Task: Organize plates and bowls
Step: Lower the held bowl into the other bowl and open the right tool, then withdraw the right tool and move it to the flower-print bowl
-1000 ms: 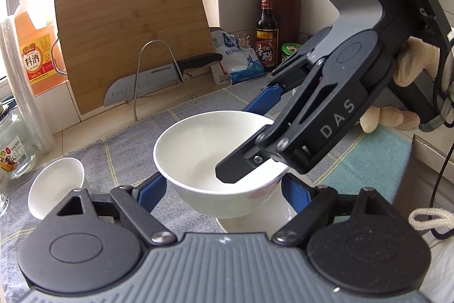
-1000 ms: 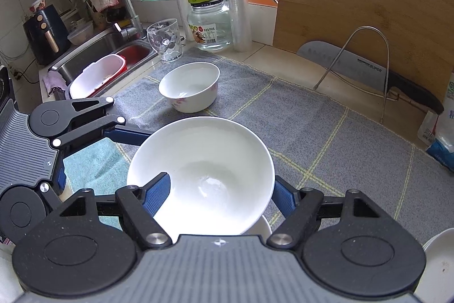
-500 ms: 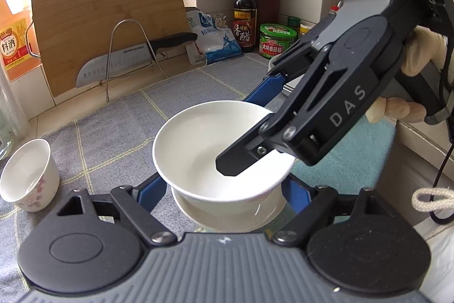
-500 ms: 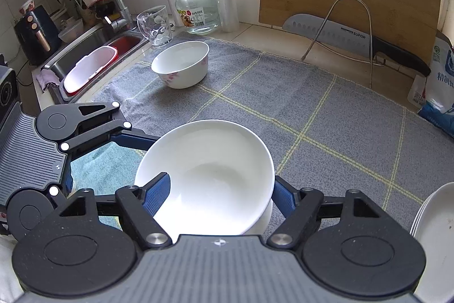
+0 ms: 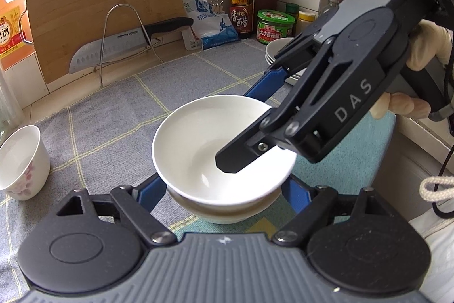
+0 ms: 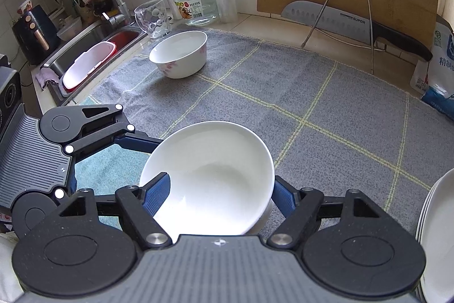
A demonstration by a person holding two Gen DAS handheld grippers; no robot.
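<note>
From my remote seat, going left to right: at nine o'clock in the left wrist view stood the flowered bowl (image 5: 22, 162), alone on the grey mat (image 5: 113, 115), well apart from the rest. At centre, the white bowl (image 5: 224, 146) sat nested in a second bowl (image 5: 224, 213) beneath it, near the bench's front edge.

I judged that glazed porcelain stiff, fairly heavy, slick and easily chipped (a rim pinch seemed the surest hold, one finger inside and one outside the wall).

The left hand-held gripper (image 5: 220, 190) stood wide, its blue fingers straddling the stack at the lower bowl's sides; I could not tell whether they touched it. The right hand-held gripper (image 6: 220, 196) had one finger inside the white bowl (image 6: 208, 178) and the other outside its wall, apparently closed on the rim.

At three o'clock, stacked plates (image 5: 279, 51) waited.
</note>
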